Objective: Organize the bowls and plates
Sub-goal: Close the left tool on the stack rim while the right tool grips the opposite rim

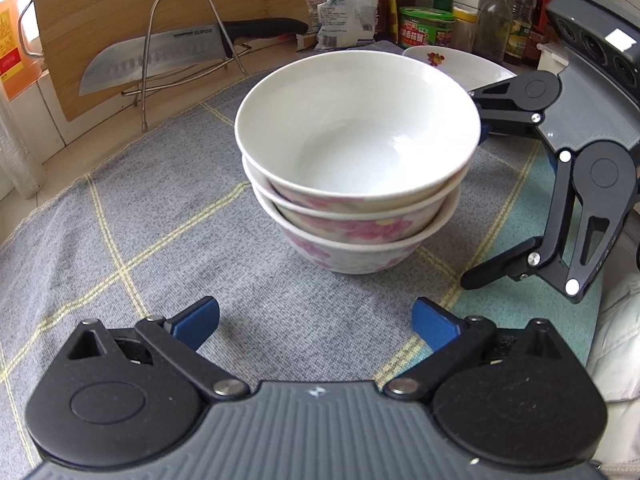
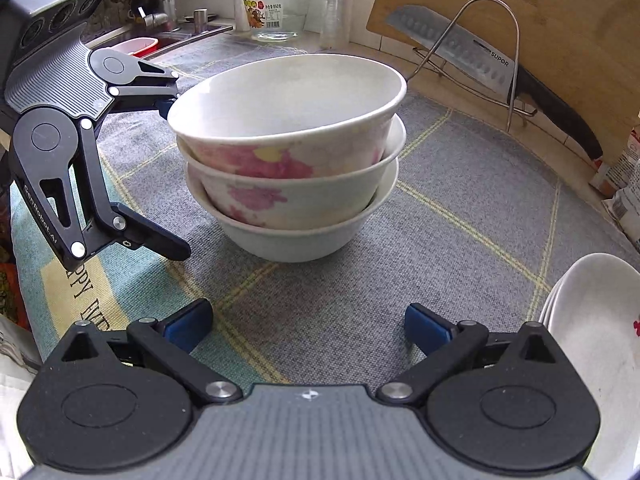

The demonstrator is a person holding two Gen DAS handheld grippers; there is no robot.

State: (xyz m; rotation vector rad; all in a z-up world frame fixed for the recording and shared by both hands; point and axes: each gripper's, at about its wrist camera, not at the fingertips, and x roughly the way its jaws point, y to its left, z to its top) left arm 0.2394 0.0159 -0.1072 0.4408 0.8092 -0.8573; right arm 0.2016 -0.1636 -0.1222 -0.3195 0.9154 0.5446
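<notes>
place: home kitchen | signs: knife in wire rack against cutting board | sauce bottles | sink with tap | stacked bowls on cloth-covered counter

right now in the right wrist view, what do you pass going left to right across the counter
left gripper → stack of three bowls → wire knife rack holding the knife → stack of white plates at the right edge
</notes>
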